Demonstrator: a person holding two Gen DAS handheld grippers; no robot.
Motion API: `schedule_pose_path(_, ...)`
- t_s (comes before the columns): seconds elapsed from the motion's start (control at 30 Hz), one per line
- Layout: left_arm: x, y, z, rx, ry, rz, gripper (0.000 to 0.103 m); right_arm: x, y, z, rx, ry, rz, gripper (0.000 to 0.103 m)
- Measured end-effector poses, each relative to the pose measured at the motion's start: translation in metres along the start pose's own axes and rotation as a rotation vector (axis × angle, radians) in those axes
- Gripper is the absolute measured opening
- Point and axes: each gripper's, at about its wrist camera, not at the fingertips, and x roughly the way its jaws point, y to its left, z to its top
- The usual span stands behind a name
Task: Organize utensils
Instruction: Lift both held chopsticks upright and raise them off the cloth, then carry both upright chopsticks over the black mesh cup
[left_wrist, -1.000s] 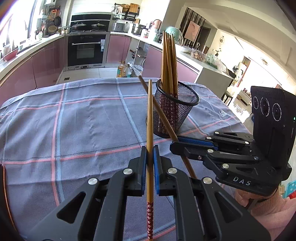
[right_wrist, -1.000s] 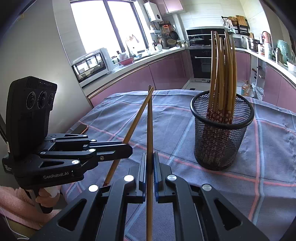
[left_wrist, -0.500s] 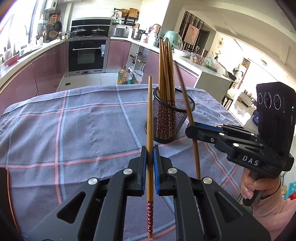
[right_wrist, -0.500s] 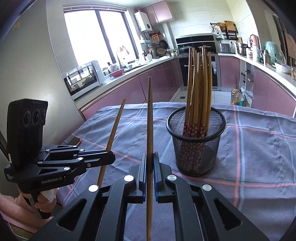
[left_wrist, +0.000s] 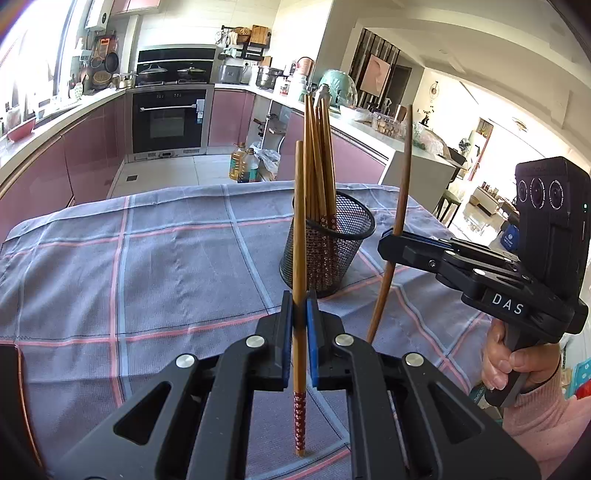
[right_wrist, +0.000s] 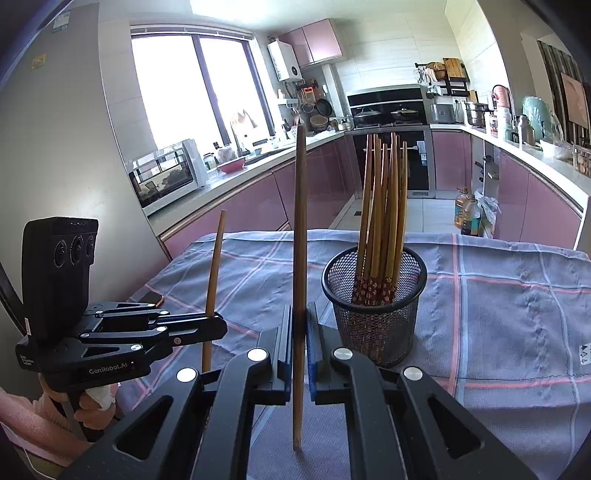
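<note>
Left tool (left_wrist: 300, 325) and right tool (right_wrist: 299, 339) each pinch a chopstick (left_wrist: 299, 229) upright above the counter (left_wrist: 166, 266), beside the cup's rim (left_wrist: 334, 221).

The left claw (left_wrist: 300, 310) is clamped tight on a chopstick (left_wrist: 300, 236) that stands upright between its blue pads. The right claw (right_wrist: 300, 325) grips a second chopstick (right_wrist: 299, 258) the same way, also upright. Each claw is level and points forward, the right claw off to the left claw's right side. A hand (left_wrist: 506, 365) in a pink sleeve wraps the right claw's handle
</note>
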Motion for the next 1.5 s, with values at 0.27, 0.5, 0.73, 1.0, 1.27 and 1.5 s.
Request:
schedule_pose_path(0.27, -0.004, -0.004, 0.005, 0.006, -0.019, -0.005, 0.008, -0.006, 0.000, 0.005, -0.008, -0.025, -0.005, 0.006)
schedule_pose_path(0.5, -0.007, -0.009, 0.010, 0.016, -0.034, -0.010, 0.008, -0.012, -0.001, 0.010, -0.014, -0.043, -0.012, 0.006)
schedule_pose_path(0.73, -0.012, -0.013, 0.017, 0.019, -0.053, -0.013, 0.008, -0.015, -0.005, 0.015, -0.016, -0.056, -0.016, 0.006)
schedule_pose_path(1.0, -0.015, -0.016, 0.028, 0.025, -0.069, -0.016, 0.008, -0.019, -0.012, 0.022, -0.015, -0.071, -0.028, 0.006)
schedule_pose_path(1.27, -0.018, -0.020, 0.040, 0.038, -0.089, -0.024, 0.008, -0.024, -0.013, 0.031, -0.025, -0.089, -0.036, 0.006)
schedule_pose_path(1.5, -0.018, -0.024, 0.047, 0.052, -0.099, -0.032, 0.008, -0.026, -0.014, 0.036, -0.027, -0.099, -0.040, 0.006)
